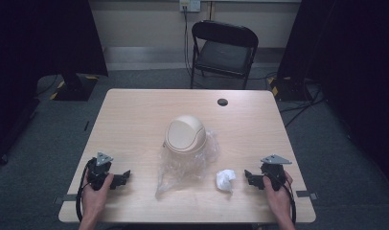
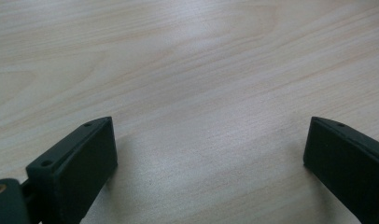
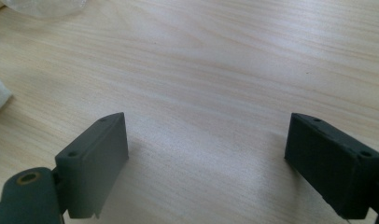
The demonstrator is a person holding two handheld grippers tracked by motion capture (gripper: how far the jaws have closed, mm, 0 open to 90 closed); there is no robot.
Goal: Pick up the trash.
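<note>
Fingers spread on L gripper & R gripper; crumpled white wad, prob. paper.

A pale wooden table carries everything; a beige domed bin sits at its centre on a clear plastic bag that spreads toward 6 o'clock; a crumpled white paper lies at 5 o'clock; a dark grommet marks 1 o'clock.

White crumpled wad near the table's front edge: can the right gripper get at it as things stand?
Probably yes. The right gripper sits just beside the white wad, jaws open and empty, with bare table between them. The clear plastic bag and beige bin lie farther left, out of the path.
</note>
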